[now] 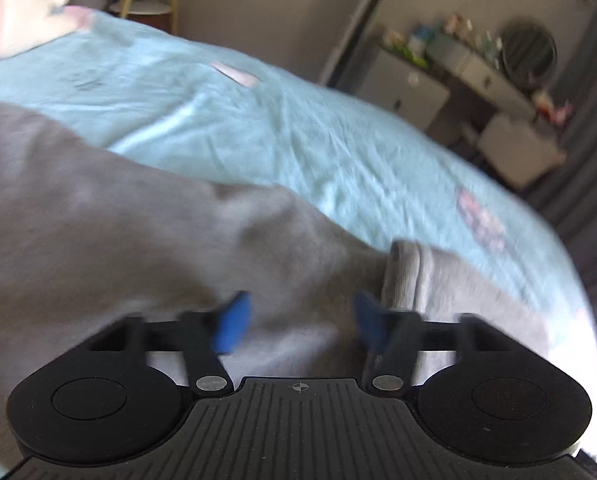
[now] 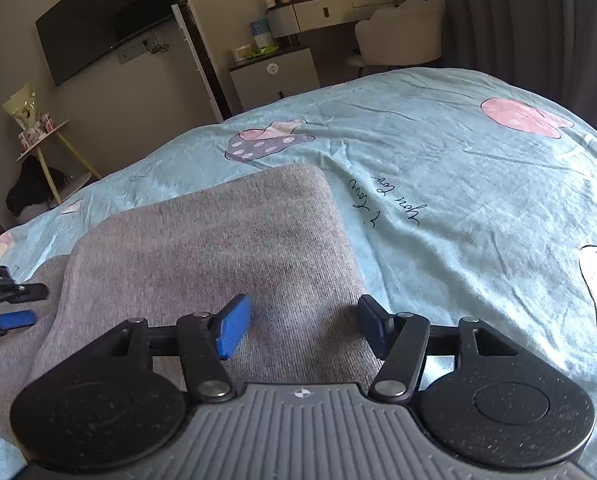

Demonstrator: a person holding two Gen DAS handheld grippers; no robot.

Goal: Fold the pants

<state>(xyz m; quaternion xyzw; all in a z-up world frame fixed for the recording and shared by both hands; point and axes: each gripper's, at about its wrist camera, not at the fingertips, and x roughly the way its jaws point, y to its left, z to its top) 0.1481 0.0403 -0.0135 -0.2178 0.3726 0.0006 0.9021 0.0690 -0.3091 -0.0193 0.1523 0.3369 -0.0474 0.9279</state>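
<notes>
Grey pants (image 1: 118, 216) lie on a light blue bed sheet (image 1: 298, 136). In the left wrist view, a ribbed cuff (image 1: 408, 276) stands just beyond my left gripper (image 1: 302, 320), which is open over the grey cloth; the view is blurred. In the right wrist view the pants (image 2: 218, 248) lie as a flat folded panel with a rounded far corner. My right gripper (image 2: 304, 324) is open just above it, near its right edge. The left gripper's blue pad (image 2: 14, 320) shows at the far left.
The bed sheet (image 2: 478, 208) has pink and purple prints and black script. A plush toy (image 1: 22, 16) lies at the bed's far left. Beyond the bed stand a white cabinet (image 2: 274, 76), a dressing table with a chair (image 2: 402, 36), a wall TV (image 2: 106, 16) and dark curtains (image 2: 538, 20).
</notes>
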